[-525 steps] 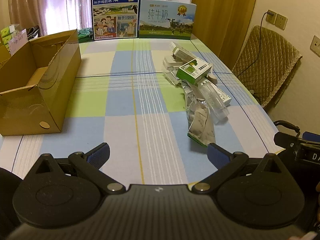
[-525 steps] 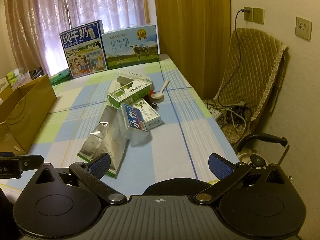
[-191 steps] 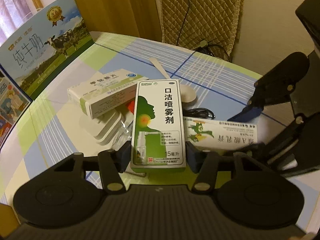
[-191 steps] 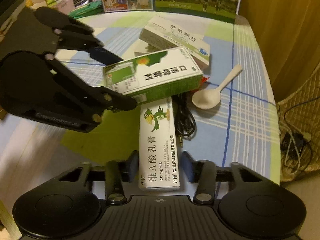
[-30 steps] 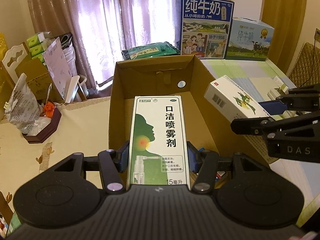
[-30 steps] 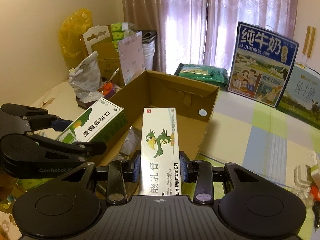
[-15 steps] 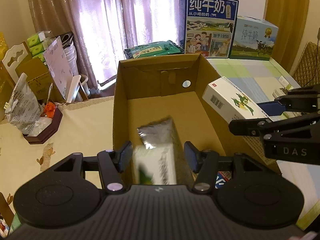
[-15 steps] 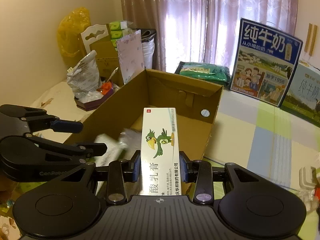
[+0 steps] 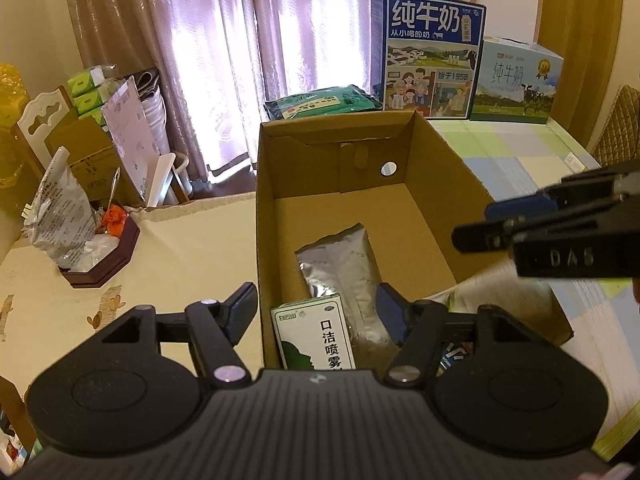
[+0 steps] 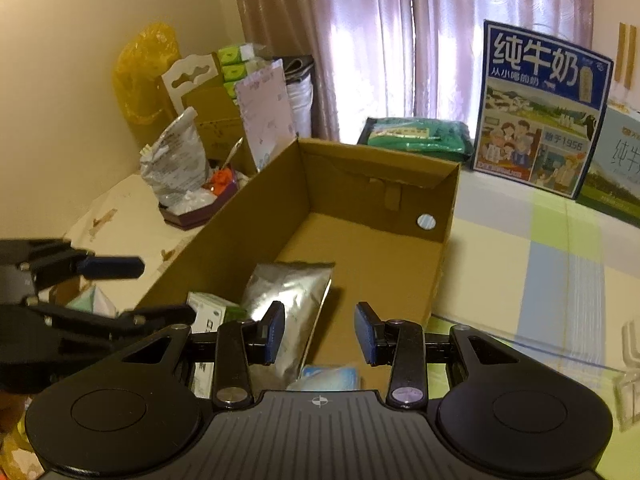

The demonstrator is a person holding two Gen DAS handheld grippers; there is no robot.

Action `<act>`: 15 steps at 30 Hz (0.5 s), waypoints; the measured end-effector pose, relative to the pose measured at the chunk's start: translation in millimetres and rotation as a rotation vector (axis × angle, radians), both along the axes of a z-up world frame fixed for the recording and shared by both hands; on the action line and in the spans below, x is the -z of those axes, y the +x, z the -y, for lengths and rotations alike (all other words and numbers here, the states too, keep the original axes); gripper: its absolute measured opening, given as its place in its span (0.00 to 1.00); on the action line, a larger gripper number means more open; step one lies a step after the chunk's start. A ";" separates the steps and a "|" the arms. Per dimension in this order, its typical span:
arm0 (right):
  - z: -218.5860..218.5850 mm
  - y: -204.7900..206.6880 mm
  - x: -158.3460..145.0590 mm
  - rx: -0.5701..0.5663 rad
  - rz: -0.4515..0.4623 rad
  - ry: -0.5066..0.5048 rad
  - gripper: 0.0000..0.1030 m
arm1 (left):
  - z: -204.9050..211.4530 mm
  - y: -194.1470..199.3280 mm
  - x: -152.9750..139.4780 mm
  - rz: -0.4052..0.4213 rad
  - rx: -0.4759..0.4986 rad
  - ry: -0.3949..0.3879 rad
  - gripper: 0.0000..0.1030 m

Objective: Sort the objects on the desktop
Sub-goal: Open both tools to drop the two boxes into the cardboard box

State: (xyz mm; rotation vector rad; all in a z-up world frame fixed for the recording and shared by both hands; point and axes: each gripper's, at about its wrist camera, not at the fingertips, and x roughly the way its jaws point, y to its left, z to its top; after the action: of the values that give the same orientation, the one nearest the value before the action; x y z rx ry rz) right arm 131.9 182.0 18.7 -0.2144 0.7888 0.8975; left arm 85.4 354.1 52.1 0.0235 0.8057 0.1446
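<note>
With both loads dropped into the cardboard box [image 9: 432, 184], the left gripper [image 9: 316, 310] and right gripper [image 10: 320, 330] hung open above it, so the next pickup probably called for returning to the counter [image 10: 560, 248].

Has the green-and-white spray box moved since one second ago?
Yes. The spray box dropped from the left gripper onto the cardboard box floor, beside the silver pouch.

Backlit mauve curtains [image 9: 224, 40] — cream wall [image 10: 72, 60], checked tablecloth [image 10: 560, 248].
</note>
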 end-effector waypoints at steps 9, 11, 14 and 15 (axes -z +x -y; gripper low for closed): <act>37.3 -2.8 -10.2 0.057 -0.004 0.039 0.52 | 13.3 -10.8 -7.5 0.019 0.013 -0.005 0.68; 50.8 -3.8 -14.5 0.072 -0.003 0.050 0.58 | 19.1 -13.5 -11.6 0.027 0.019 -0.009 0.70; 74.2 -6.9 -21.6 0.095 0.006 0.068 0.65 | 28.9 -18.1 -17.7 0.040 0.028 -0.014 0.73; 82.5 -7.9 -23.9 0.104 0.010 0.072 0.66 | 32.6 -19.0 -19.4 0.042 0.031 -0.013 0.73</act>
State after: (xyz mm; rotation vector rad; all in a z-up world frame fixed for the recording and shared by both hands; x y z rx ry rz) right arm 124.1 99.5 42.5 -0.1130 0.7504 0.8249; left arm 66.5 321.5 71.4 0.0210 0.7636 0.1099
